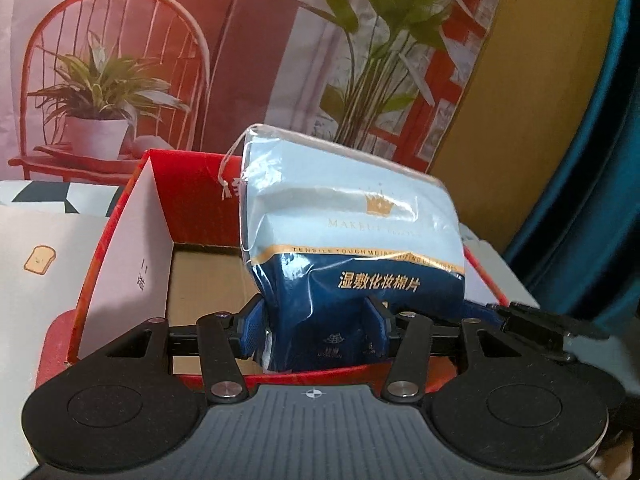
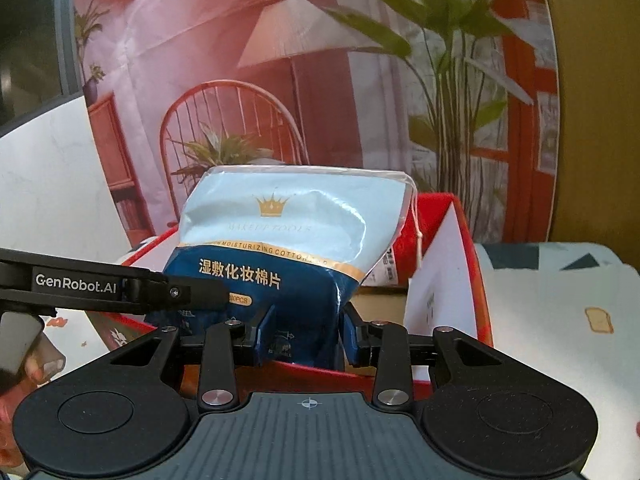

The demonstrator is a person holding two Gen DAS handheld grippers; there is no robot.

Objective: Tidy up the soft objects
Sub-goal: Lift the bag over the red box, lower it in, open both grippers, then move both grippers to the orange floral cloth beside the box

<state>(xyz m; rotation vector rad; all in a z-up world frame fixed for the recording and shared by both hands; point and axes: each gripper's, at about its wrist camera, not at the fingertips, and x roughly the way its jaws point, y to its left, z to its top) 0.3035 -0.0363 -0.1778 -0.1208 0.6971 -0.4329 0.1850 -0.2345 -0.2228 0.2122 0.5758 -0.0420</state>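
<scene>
Behind everything hangs a printed backdrop (image 1: 224,40) showing a red chair, potted plants and a lamp. In front of it sits the open red cardboard box (image 1: 188,184) with white inner flaps and a brown floor, resting on a pale patterned tablecloth (image 2: 560,292) with a toast drawing. Above the box, tilted, is the blue-and-pale-blue plastic pack of cotton pads (image 1: 352,232), gold crown on its face and a white drawstring at its top. I hold it from 2 sides: my left gripper (image 1: 316,328) pinches its dark lower end between blue pads, and my right gripper (image 2: 306,332) is clamped on the same lower end.
</scene>
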